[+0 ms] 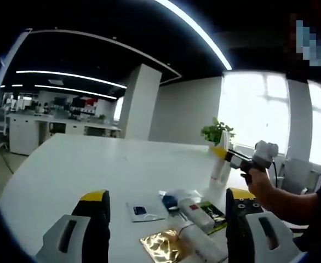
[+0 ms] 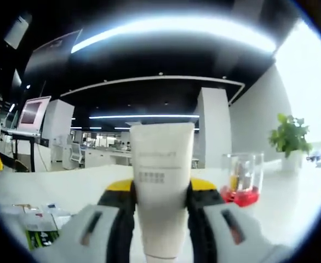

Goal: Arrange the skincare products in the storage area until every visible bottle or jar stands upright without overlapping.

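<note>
The right gripper (image 2: 161, 216) pinches a white tube (image 2: 160, 186) upright by its soft, squeezable body above the table (image 2: 292, 219), the left gripper (image 1: 166, 219) spread.

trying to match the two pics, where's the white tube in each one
Left gripper view: the white tube is at right of centre, held upright above the table by the right gripper coming in from the right.
Right gripper view: it stands at centre, clamped between that gripper's own jaws.
Shared landmark: the potted plant, behind the tube in the left gripper view, far right in the right gripper view.
</note>
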Tool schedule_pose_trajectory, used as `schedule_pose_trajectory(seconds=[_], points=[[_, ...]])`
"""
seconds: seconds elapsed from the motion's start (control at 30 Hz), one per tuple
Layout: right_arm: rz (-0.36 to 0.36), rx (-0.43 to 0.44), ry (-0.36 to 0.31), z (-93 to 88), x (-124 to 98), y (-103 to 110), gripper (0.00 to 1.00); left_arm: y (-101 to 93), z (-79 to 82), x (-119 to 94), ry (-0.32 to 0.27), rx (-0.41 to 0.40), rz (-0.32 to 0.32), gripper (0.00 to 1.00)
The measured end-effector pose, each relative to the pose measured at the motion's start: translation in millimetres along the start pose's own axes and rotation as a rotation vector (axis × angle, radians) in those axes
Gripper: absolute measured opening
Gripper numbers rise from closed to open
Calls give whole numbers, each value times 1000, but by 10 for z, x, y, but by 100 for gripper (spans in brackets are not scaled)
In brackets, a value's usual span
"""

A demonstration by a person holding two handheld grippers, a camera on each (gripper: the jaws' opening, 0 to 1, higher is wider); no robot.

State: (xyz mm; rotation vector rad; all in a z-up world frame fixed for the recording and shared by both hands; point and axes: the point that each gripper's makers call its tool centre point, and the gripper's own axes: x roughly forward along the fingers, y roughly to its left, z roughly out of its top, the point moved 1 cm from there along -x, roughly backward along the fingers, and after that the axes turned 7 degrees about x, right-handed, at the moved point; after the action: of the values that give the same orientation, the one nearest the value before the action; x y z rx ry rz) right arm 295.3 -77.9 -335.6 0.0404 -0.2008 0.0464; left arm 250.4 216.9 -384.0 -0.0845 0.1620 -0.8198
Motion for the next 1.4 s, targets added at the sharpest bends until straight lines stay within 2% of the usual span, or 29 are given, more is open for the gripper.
schedule_pose_trajectory(seconds=[0.9, 1.4], points=[[3, 9, -2, -44, -46, -109, 36, 5, -64, 54, 12, -8, 2, 87], [33, 2, 6, -50, -34, -41, 37, 23, -97, 55, 24, -8, 4, 86]])
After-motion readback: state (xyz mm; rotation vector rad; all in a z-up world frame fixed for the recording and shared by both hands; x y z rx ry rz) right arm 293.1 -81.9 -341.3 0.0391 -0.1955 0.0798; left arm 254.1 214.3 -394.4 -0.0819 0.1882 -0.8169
